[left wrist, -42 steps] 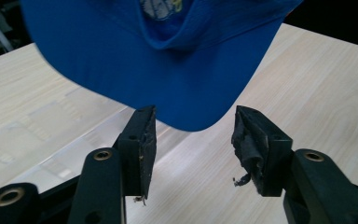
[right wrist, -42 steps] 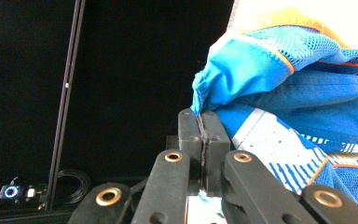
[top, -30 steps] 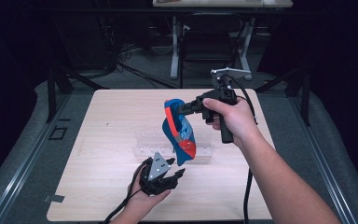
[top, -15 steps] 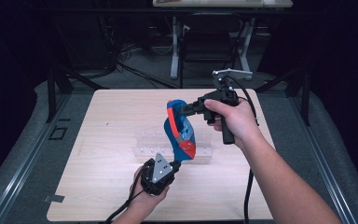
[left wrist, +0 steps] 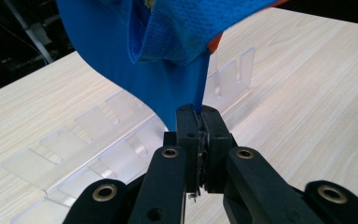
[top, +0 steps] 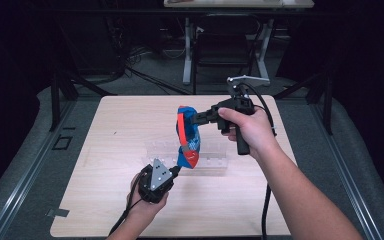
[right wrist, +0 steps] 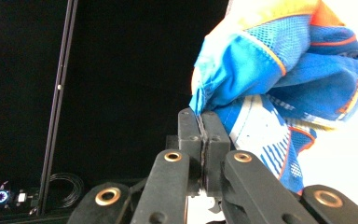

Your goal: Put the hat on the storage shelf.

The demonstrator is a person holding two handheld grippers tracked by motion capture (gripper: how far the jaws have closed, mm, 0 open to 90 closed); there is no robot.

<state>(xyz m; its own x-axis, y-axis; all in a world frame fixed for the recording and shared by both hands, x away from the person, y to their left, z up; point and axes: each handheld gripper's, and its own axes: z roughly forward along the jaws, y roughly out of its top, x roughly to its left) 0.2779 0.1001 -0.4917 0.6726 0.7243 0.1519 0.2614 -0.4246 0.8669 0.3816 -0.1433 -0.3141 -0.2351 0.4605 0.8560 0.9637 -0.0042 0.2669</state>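
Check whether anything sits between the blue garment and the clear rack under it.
Nothing visible does. The blue garment hangs above the clear rack, pinched by the left tool and the right tool, with open space below it.

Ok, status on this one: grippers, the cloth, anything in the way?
Left gripper shut on blue cloth, low end. Right gripper shut on its top. Cloth hangs over clear rack. Nothing in the way.

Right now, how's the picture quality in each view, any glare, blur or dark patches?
High view: soft overall, table lit, surroundings near black. Left gripper view: blue cloth close and slightly blurred. Right gripper view: right side blown out white behind the cloth, left side black.
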